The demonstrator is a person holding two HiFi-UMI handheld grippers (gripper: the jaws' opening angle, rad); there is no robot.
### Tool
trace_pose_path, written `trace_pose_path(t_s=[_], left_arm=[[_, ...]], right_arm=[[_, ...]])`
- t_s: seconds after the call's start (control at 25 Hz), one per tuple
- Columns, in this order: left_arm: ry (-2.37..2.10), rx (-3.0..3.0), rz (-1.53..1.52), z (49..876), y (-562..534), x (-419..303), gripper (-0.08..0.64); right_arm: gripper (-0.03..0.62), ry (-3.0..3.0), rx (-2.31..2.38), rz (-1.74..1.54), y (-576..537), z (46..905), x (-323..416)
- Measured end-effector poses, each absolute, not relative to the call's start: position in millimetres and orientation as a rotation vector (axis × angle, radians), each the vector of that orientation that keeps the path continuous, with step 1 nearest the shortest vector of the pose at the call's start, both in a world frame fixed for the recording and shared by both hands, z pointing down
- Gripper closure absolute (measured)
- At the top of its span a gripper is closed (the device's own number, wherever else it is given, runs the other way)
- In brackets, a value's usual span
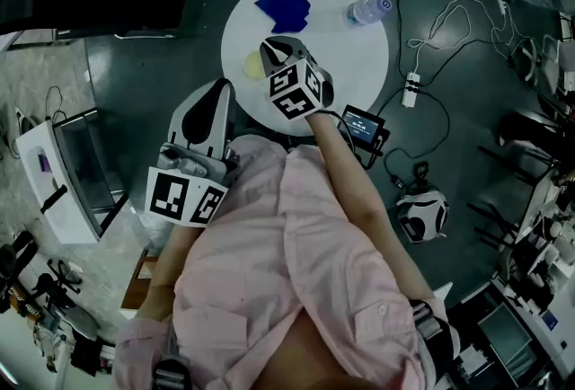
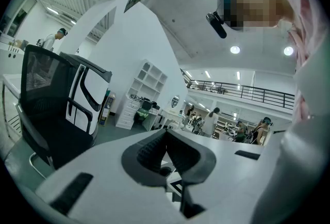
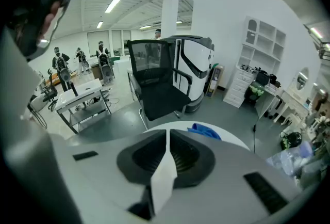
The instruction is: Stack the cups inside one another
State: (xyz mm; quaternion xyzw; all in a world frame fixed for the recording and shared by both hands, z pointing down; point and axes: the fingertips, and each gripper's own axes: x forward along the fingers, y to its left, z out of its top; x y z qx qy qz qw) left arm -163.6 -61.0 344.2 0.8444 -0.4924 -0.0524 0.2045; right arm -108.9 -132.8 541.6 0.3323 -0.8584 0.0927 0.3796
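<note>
Blue cups (image 1: 283, 6) lie at the far side of the round white table (image 1: 359, 65); they also show past the jaws in the right gripper view (image 3: 206, 131). A pale yellow round thing (image 1: 253, 65), perhaps a cup, sits at the table's left and is partly hidden by my right gripper (image 1: 274, 45). That gripper hovers over the table, its jaws shut (image 3: 168, 138) and holding no cup. My left gripper (image 1: 220, 87) is off the table's left edge, tilted upward toward the ceiling, jaws shut (image 2: 166, 135) on nothing.
A clear water bottle (image 1: 368, 11) lies at the table's far right. A black office chair (image 3: 160, 89) stands beyond the table. A power strip (image 1: 411, 92) with cables and a small screen (image 1: 364, 123) are on the floor to the right. People stand far off.
</note>
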Motion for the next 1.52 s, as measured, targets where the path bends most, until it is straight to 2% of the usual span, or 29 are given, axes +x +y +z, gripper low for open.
trace_pose_path(t_s=[0.72, 1.52], left_arm=[[-1.334, 2.371, -0.124, 343.2, -44.9, -143.4, 0.541], [-1.435, 2.334, -0.139, 334.6, -10.3, -83.3, 0.541]], right_arm=[[0.561, -2.327, 1.066, 0.227, -125.1, 476.4, -80.0], [0.561, -2.482, 1.044, 0.209, -75.6, 430.2, -18.3]])
